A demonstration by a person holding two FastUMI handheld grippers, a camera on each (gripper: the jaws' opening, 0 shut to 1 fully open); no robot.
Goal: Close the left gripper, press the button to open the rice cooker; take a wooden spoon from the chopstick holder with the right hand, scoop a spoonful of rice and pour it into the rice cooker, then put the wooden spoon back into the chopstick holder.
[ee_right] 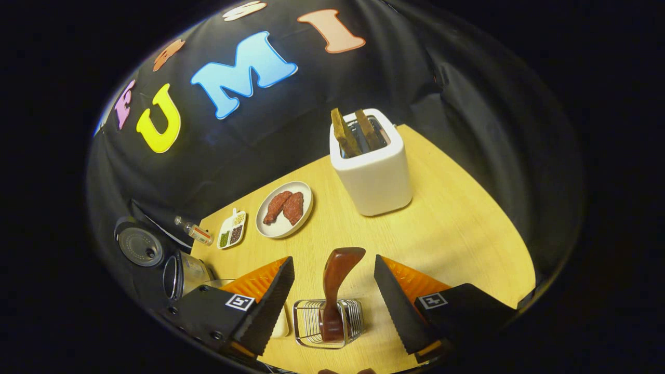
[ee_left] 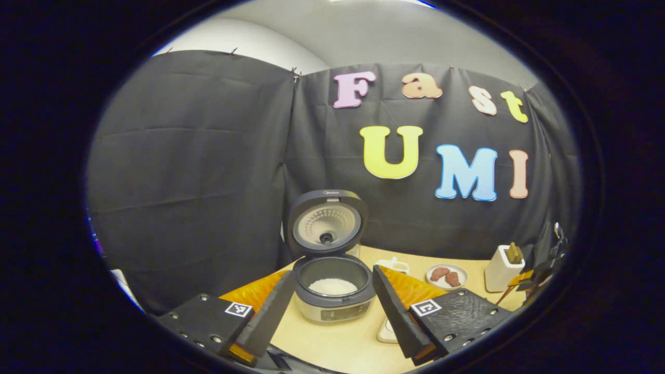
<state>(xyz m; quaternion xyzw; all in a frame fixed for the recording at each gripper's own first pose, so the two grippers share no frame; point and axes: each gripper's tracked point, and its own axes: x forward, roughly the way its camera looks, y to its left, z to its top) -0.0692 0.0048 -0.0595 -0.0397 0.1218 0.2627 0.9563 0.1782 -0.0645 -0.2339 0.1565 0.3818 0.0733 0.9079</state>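
Right tongs (ee_right: 332, 291) spread open above wire chopstick holder (ee_right: 327, 322), wooden spoon (ee_right: 335, 283) standing in it untouched | left tongs (ee_left: 332, 306) parted, empty, before rice cooker (ee_left: 332, 291) on counter (ee_left: 337, 343), lid (ee_left: 326, 222) raised, rice (ee_left: 332, 285) in pot | beyond: plate (ee_right: 284, 209), toaster (ee_right: 371, 166).
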